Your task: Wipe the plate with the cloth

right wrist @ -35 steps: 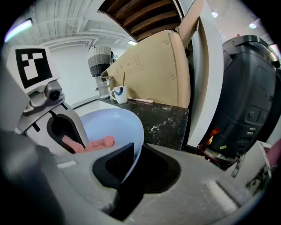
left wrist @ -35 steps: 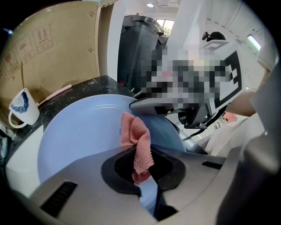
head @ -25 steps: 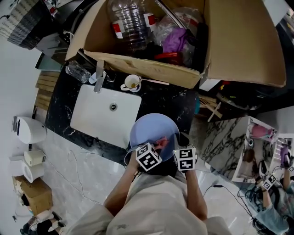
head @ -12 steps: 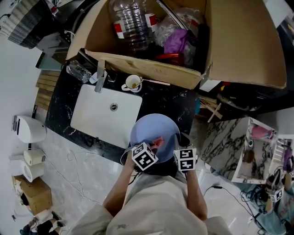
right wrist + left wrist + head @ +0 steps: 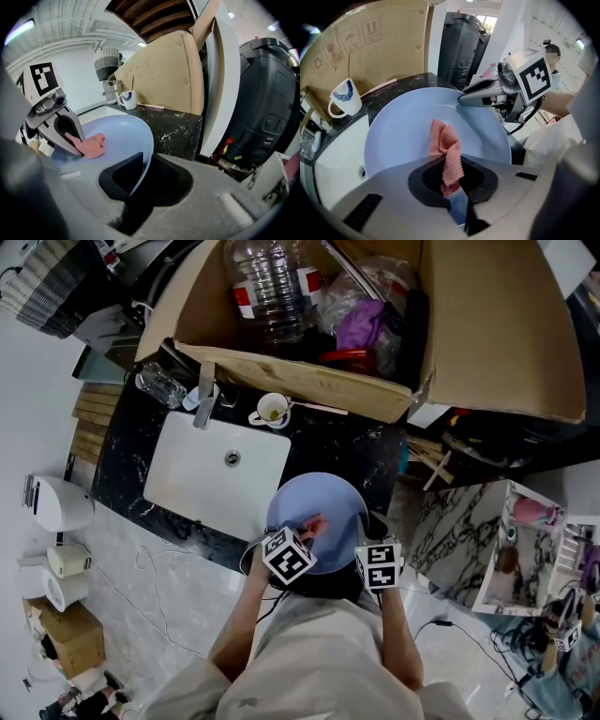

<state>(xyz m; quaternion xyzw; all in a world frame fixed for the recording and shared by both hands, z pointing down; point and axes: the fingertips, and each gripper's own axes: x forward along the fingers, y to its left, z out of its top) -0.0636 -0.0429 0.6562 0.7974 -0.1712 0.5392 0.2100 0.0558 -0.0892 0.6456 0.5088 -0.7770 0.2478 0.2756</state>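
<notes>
My left gripper (image 5: 451,186) pinches the pink cloth (image 5: 444,146), free end on the plate (image 5: 396,136). My right gripper (image 5: 140,180) is clamped on the plate rim, just beside the sink (image 5: 211,486). Risk: pressing too hard could lever the plate out of that thin edge grip, or pull the cloth loose.

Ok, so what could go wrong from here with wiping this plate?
The right gripper pinches the plate only at its rim, so wiping pressure may lever it loose. The left gripper holds just a narrow strip of the cloth, which could slip out mid-wipe.
</notes>
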